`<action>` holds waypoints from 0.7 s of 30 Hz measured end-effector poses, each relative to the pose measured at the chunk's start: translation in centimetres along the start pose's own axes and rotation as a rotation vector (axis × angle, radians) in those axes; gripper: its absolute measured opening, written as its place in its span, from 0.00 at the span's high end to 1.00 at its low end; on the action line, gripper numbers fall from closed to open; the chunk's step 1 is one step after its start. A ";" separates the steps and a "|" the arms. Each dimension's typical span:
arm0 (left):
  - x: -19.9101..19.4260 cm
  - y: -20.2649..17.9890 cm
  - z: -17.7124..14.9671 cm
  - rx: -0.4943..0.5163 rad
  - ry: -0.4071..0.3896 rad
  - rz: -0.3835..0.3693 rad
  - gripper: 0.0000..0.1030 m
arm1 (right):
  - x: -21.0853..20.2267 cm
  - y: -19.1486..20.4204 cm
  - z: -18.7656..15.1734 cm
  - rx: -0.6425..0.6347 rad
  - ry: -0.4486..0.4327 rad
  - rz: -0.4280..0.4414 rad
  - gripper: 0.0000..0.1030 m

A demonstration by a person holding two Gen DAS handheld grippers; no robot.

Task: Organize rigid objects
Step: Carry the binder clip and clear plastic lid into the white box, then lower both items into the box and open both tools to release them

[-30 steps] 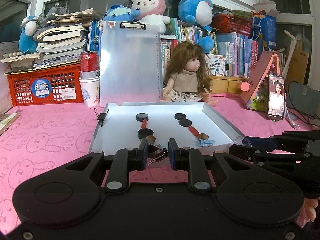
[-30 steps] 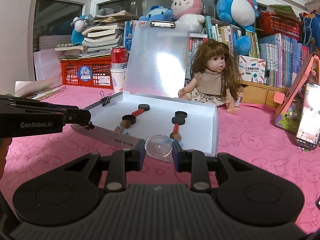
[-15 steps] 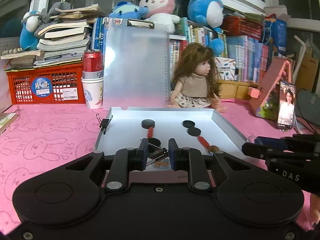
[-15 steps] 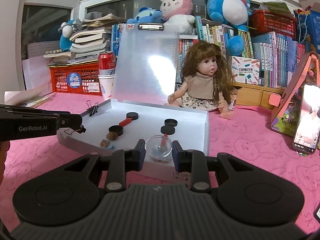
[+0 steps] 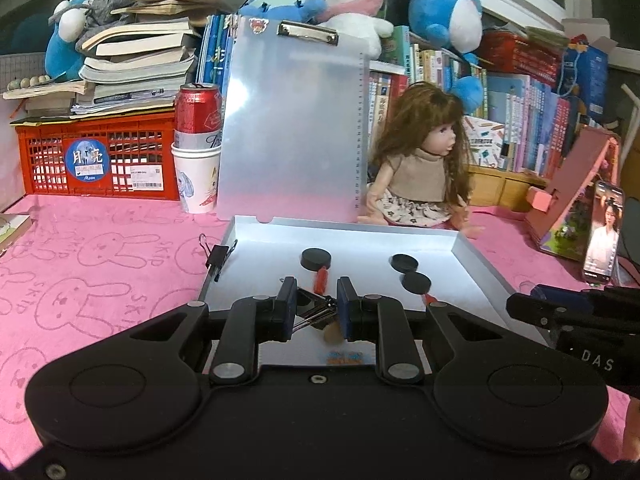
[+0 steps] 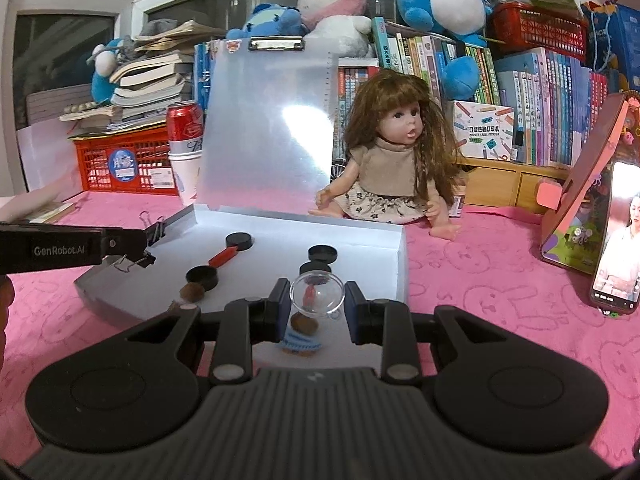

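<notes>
- Left tool (image 5: 316,306) is clamped on a black binder clip (image 5: 314,307) with silver wire handles, held above the near end of the tray (image 5: 476,264).
- Right tool (image 6: 317,299) grips a clear round dome (image 6: 317,294), also over the tray's near end.
- The shallow white tray lies on the pink worktop (image 5: 100,264) and holds black discs (image 5: 316,259) and red-handled pieces (image 6: 224,257).
- A second clip (image 5: 218,258) is clipped on the tray's left rim.

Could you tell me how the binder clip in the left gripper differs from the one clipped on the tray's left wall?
The black binder clip in the left gripper hangs in the air; the second black clip grips the white tray wall. The held one shows tilted, the other upright. Both have wire handles.
</notes>
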State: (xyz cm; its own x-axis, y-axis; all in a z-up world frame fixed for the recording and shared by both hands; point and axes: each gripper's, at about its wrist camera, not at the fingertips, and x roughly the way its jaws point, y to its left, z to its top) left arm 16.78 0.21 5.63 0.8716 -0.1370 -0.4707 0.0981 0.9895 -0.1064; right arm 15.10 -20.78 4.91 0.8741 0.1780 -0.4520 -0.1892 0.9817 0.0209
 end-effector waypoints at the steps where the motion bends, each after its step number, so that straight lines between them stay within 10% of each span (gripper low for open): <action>1: 0.3 0.1 0.2 -0.004 0.004 0.003 0.80 | 0.2 -0.1 0.2 0.002 0.001 -0.004 0.67; 21: 5.8 1.1 1.7 -0.015 0.055 0.080 0.80 | 4.3 -1.9 1.6 0.034 0.052 -0.056 0.67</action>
State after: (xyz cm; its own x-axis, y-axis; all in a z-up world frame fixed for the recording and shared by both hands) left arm 22.73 0.59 4.27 0.8486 -0.0605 -0.5256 0.0216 0.9966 -0.0798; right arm 19.95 -21.75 4.30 0.8581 0.1200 -0.4992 -0.1247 0.9919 0.0241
